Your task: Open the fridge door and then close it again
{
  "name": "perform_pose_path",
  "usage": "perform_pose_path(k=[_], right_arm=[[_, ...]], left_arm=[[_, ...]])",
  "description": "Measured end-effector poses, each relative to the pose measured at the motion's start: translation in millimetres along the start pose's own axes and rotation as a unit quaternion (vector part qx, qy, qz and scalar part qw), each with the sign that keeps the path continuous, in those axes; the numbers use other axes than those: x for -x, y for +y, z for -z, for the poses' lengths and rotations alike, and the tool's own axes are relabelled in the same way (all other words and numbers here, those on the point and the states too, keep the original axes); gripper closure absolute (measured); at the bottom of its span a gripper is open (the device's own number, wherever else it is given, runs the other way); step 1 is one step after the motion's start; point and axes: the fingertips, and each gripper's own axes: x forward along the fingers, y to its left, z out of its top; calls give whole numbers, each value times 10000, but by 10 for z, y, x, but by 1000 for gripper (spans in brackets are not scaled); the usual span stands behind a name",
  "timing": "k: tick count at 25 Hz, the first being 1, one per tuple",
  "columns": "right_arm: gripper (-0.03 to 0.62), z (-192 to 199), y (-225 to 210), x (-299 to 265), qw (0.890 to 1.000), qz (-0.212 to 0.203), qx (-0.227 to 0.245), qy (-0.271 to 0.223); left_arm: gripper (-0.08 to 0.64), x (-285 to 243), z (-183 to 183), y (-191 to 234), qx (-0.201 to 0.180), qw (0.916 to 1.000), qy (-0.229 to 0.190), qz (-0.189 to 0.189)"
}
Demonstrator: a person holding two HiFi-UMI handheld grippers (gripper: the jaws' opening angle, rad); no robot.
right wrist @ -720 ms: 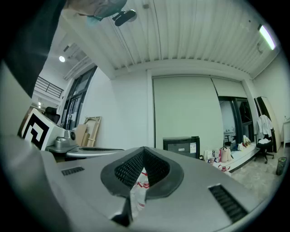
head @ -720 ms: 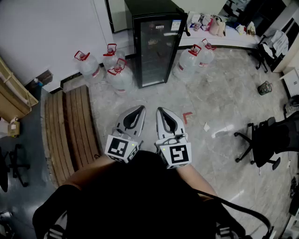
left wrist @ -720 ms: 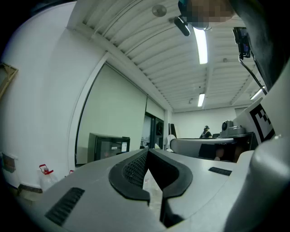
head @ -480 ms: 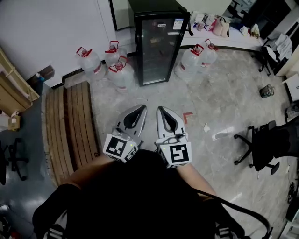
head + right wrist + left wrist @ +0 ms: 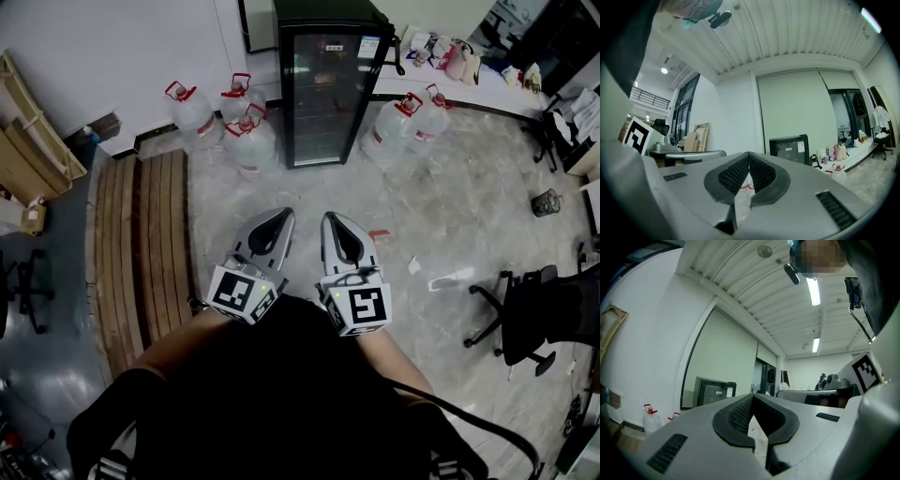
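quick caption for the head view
Left hand-held gripper and right hand-held gripper, both shut, held side by side facing a closed fridge flanked by water jugs.

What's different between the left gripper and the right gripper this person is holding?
The left gripper slants clearly inward; the right gripper points straighter ahead, towards the fridge. The left gripper's marker cube sits turned like a diamond, the right gripper's nearly square-on, and their black-and-white patterns differ. Both grippers are grey, with jaws together on nothing, well short of the fridge.
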Motion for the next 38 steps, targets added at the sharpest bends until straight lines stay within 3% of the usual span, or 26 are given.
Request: perform_pose_path(k=[6,12,16,20,29,38], right_arm=[[577,164,-257,-131,9999,-36,37,159],[577,335,-576,-697,9991,116,-81,408],[577,543,-806,-1270,9979,207,1,610],[577,663,-1026,-2034,9974,289,-24,657],[577,627,-1394,-3777,9954,608,3,739],[577,973,-1740,-4650,9947,704,10,754]], left_arm=[[552,-228,128,131,-249,9995,40,-177],[552,-635,321,590,-258,9993,164,-235],[554,-1098,465,1082,4,9995,193,-261],[554,-1687,580,1684,-45,9992,342,-177],[553,-2832,583,3174,125,9978,654,-8],[552,-3679,982,4064,-20,9969,786,-50]])
